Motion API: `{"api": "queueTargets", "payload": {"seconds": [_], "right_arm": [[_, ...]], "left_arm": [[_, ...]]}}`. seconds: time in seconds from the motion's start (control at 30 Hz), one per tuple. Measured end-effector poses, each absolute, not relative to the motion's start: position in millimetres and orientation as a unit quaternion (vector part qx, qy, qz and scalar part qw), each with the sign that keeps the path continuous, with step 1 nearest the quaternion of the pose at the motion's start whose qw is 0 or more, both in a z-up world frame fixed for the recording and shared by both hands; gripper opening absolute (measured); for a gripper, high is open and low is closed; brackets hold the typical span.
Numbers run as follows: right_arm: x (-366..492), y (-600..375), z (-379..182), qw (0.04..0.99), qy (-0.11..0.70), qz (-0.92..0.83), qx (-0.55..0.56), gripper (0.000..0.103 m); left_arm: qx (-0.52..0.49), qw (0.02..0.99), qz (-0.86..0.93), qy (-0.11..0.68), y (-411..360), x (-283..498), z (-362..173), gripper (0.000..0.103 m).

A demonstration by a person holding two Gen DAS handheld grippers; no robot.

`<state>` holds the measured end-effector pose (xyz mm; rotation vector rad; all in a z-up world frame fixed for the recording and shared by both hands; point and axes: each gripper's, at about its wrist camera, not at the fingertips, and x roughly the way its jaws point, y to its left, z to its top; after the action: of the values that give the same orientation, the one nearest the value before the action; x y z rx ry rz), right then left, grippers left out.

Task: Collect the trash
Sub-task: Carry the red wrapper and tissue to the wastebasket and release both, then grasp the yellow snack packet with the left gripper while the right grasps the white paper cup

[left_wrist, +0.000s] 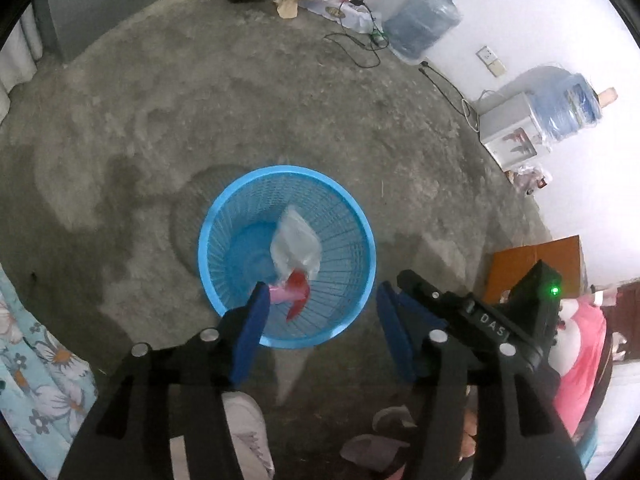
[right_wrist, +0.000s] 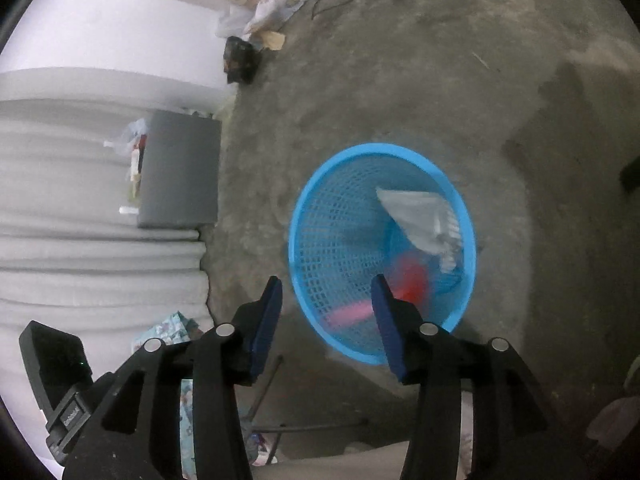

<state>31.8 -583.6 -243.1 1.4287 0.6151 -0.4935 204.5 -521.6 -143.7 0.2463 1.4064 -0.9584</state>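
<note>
floor [left_wrist: 240, 100]: no loose trash near | basket [left_wrist: 224, 216]: below and just ahead of both grippers; holds clear bag [left_wrist: 296, 240], red wrapper [left_wrist: 298, 284], pink piece [left_wrist: 280, 293] | left gripper [left_wrist: 320, 300]: jaws apart, empty, nearer | right gripper [right_wrist: 326, 296]: jaws apart, empty

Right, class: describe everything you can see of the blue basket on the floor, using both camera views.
The blue basket is a round, bright blue waste basket that looks like plastic, with a solid rim, lattice walls and a solid base. It stands upright on the grey concrete floor, open at the top. Inside lie a clear plastic bag, a red piece and a pink piece. Both grippers are open above its near rim; neither visibly touches it.
</note>
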Motion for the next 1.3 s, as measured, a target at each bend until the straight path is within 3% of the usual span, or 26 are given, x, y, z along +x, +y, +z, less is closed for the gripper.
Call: {"api": "queueTargets", "payload": {"seconds": [0.3, 0.43, 0.6, 1.0, 1.3], "right_arm": [[37, -537, -178, 0.737, 0.305, -0.235, 0.556, 0.063], [42, -498, -132, 0.772, 0.321, -0.254, 0.486, 0.081], [50, -437, -67, 0.815, 0.333, -0.301, 0.365, 0.094], [66, -317, 24, 0.887, 0.313, -0.326, 0.099, 0.095], [58, -291, 68, 0.954, 0.214, -0.145, 0.149, 0.095]], "left_arm": [[0.087, 0.684, -0.46, 0.559, -480, 187, -76, 0.075], [0.099, 0.69, -0.487, 0.526, -439, 179, -26, 0.083], [0.078, 0.712, -0.491, 0.497, -368, 178, 34, 0.095], [-0.034, 0.771, -0.435, 0.463, -187, 182, 122, 0.097], [-0.116, 0.819, -0.386, 0.407, -41, 190, 155, 0.097]]}}
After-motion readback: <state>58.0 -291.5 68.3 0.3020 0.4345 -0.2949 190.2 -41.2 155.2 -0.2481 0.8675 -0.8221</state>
